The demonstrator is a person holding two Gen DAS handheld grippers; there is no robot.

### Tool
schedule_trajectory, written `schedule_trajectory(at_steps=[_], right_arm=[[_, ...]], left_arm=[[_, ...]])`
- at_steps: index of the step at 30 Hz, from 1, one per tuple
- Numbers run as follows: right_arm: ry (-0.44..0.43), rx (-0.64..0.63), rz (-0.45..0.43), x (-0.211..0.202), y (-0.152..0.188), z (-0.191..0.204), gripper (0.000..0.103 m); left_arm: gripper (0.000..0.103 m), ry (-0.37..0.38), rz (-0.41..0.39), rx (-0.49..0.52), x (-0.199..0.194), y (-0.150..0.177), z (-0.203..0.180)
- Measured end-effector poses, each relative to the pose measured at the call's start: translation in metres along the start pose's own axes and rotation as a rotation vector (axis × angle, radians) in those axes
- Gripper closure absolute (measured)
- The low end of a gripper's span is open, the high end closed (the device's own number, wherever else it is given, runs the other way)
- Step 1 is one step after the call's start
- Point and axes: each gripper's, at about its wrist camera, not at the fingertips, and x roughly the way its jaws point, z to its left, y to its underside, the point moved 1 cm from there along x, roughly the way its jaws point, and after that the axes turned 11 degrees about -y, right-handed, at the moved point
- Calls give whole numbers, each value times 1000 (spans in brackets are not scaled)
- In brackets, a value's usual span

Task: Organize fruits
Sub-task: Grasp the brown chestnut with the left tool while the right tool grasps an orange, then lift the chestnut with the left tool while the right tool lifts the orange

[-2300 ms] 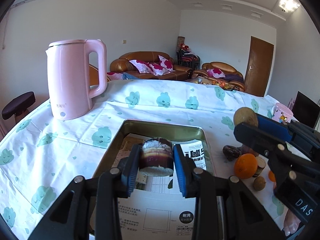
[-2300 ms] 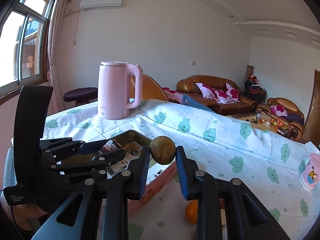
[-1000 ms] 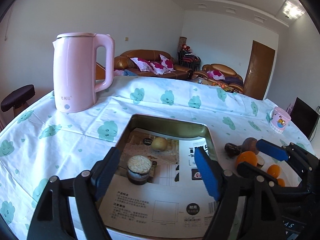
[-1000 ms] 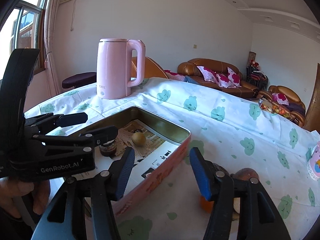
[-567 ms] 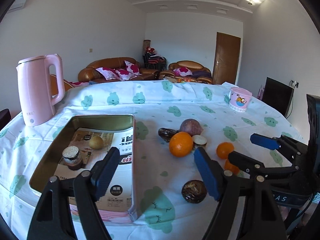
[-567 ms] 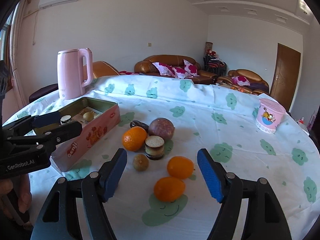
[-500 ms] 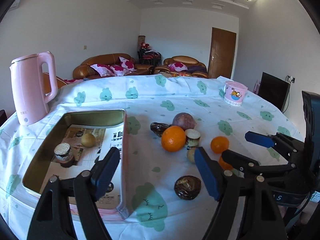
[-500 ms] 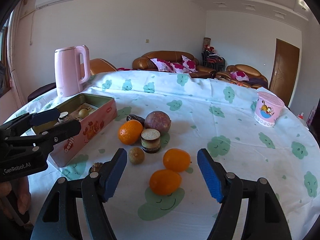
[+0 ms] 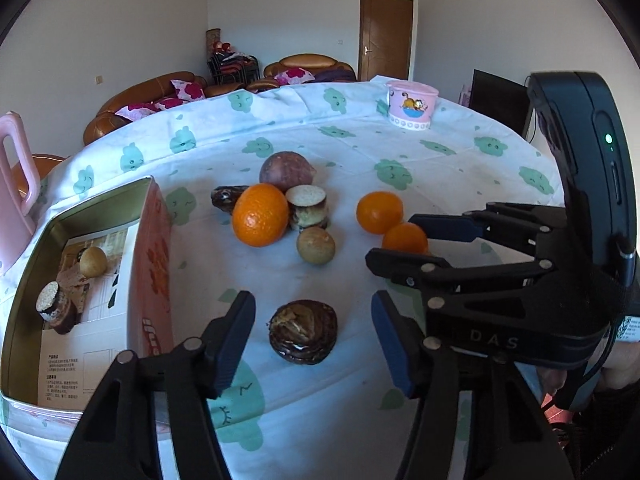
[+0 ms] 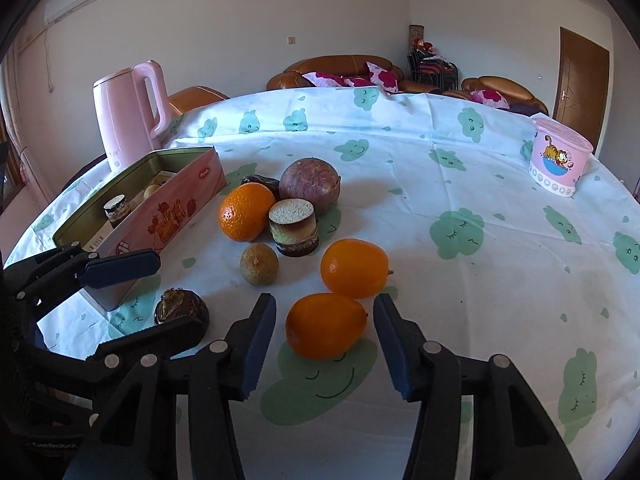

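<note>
My left gripper is open, its jaws on either side of a dark brown wrinkled fruit on the tablecloth. My right gripper is open around a small orange fruit; a second small orange lies just beyond. Further back lie a large orange, a purple round fruit, a cut layered piece, a small tan fruit and a dark date. The pink tin at left holds a tan fruit and a layered piece.
A pink kettle stands behind the tin. A pink cartoon cup stands at the far right of the round table. Sofas and a door are beyond.
Both grippers let go of their pieces into the tin, swung right to the loose fruit and came down close: left around the dark fruit, right around the near small orange.
</note>
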Motion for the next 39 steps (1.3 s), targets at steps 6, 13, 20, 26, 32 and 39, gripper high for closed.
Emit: schedule_trajectory(at_steps=[6,13,20,26,32,39], right_arm=[[-1,-14,24,3,2,2,59],[-9,-32,40,5,3,4,61],[-20,-49,2,-2,4,8,62],[-25,-73,-42,-9,5,11,64],[-20,-74,-39,-9,5,11,64],[-27,-72,-14,-4,4,10,66]], left_arm=[[54,56,75,-28,11,2,5],[64,43,89,-38,15,4,5],[65,16,32,-57,6,2,10],[65,3,-14,-89,-1,1,17],[65,-6,-45,-99,-5,0,18],[65,-10,-78,-111,-11,1,19]])
